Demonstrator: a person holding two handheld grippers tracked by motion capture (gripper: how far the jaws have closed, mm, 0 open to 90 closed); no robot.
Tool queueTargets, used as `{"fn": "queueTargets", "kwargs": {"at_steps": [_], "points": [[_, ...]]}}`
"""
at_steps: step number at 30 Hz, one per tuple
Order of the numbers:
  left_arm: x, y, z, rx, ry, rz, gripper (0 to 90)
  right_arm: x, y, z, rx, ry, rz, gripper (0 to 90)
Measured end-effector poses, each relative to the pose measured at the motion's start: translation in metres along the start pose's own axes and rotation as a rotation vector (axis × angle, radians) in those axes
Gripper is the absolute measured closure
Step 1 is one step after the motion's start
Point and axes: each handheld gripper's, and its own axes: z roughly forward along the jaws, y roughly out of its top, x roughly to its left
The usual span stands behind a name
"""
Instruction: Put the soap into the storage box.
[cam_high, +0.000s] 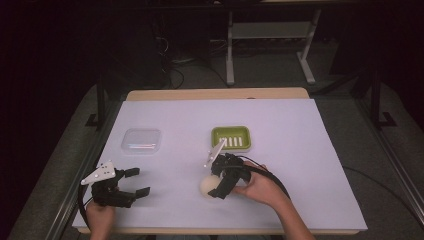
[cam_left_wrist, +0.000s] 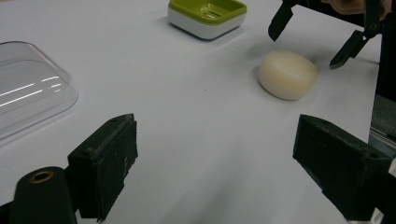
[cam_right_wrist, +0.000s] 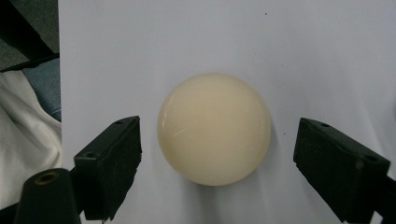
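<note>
Two grippers on my feed right now, and no readable text anywhere: no brand or label on the soap, the dish or the lid that I can make out.

I'll use the round cream soap bar (cam_high: 209, 186) as my landmark. It sits on the white table cover (cam_high: 310, 150), toward the near edge and roughly mid-table. My right gripper (cam_high: 219, 183) is right over it with the jaws spread wide. In the right gripper view the soap (cam_right_wrist: 214, 128) sits between the two black jaws with a clear gap of white on each side, so nothing is gripped or touched.

My left gripper (cam_high: 136, 182) is well off to the left of the soap, near the front edge, jaws also fully apart and holding nothing. From its view the soap (cam_left_wrist: 288, 74) lies ahead on the right, with the right gripper (cam_left_wrist: 308, 44) hanging just above it.

Behind the soap sits the green soap dish (cam_high: 230, 138), slotted insert on a white base. Behind and left of the soap is a clear plastic lid (cam_high: 141, 141), lying flat.
</note>
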Motion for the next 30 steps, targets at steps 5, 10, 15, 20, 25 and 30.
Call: {"fn": "queueTargets", "kwargs": {"at_steps": [5, 10, 15, 20, 25, 30], "points": [[0.000, 0.000, 0.000, -0.001, 0.000, -0.004, 13.2, -0.001, 0.001, 0.005, 0.013, 0.005, 0.005, 14.6], [0.000, 0.000, 0.000, 0.001, 0.000, -0.001, 13.2, -0.001, 0.003, 0.009, 0.021, 0.009, 0.012, 14.6], [0.000, 0.000, 0.000, 0.000, -0.002, -0.004, 13.2, 0.000, 0.006, 0.014, 0.028, 0.015, 0.010, 14.6], [0.000, 0.000, 0.001, 0.001, -0.001, -0.006, 13.2, -0.001, 0.007, 0.018, 0.036, 0.020, 0.009, 14.6], [0.000, 0.000, 0.001, -0.001, -0.002, -0.008, 13.2, -0.002, 0.008, 0.021, 0.043, 0.025, 0.007, 14.6], [-0.001, 0.000, 0.001, -0.002, -0.003, -0.007, 13.2, -0.001, 0.009, 0.023, 0.049, 0.021, 0.001, 14.6]]}}
